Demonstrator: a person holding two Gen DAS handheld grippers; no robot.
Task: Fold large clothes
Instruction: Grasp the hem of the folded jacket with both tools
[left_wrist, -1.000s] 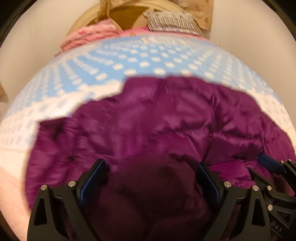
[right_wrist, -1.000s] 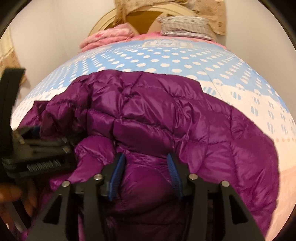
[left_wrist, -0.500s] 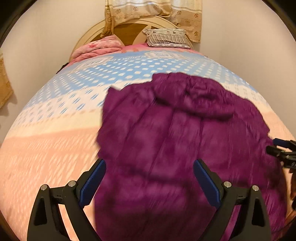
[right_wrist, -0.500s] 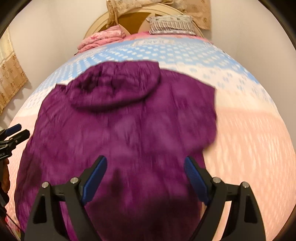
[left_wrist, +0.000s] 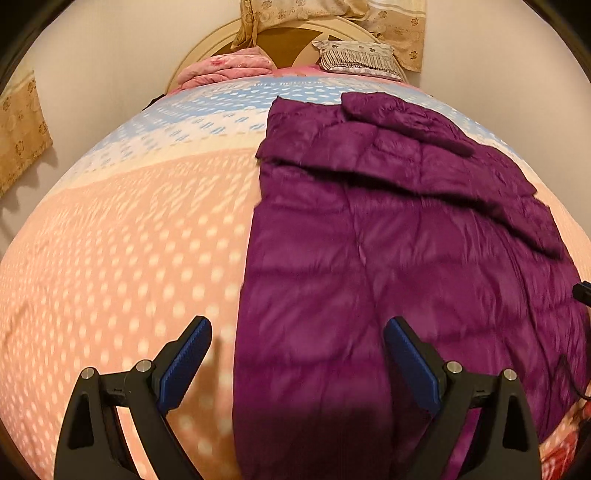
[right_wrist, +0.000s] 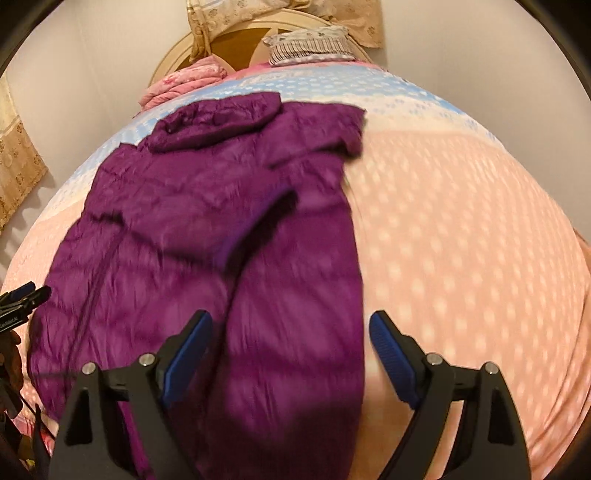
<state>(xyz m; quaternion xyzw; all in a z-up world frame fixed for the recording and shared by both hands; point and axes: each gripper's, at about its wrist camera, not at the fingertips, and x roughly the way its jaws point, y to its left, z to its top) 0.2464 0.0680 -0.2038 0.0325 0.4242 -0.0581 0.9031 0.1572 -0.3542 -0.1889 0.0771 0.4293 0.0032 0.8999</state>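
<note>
A purple quilted down coat (left_wrist: 388, 258) lies spread flat on the bed, hood toward the headboard, hem toward me. It also shows in the right wrist view (right_wrist: 221, 236), with a sleeve folded across its front. My left gripper (left_wrist: 297, 363) is open and empty above the coat's near left edge. My right gripper (right_wrist: 290, 356) is open and empty above the coat's near right edge. Each gripper's tip shows at the edge of the other view.
The bed (left_wrist: 129, 258) has a pink and blue dotted cover. A folded pink blanket (left_wrist: 225, 68) and a striped pillow (left_wrist: 354, 57) lie by the round headboard. Walls stand close on both sides, with a curtain (left_wrist: 22, 129) at the left.
Both grippers pulled back and up from the bunched coat and moved apart. The right gripper opened wider. The coat now lies spread out flat on the bed.
</note>
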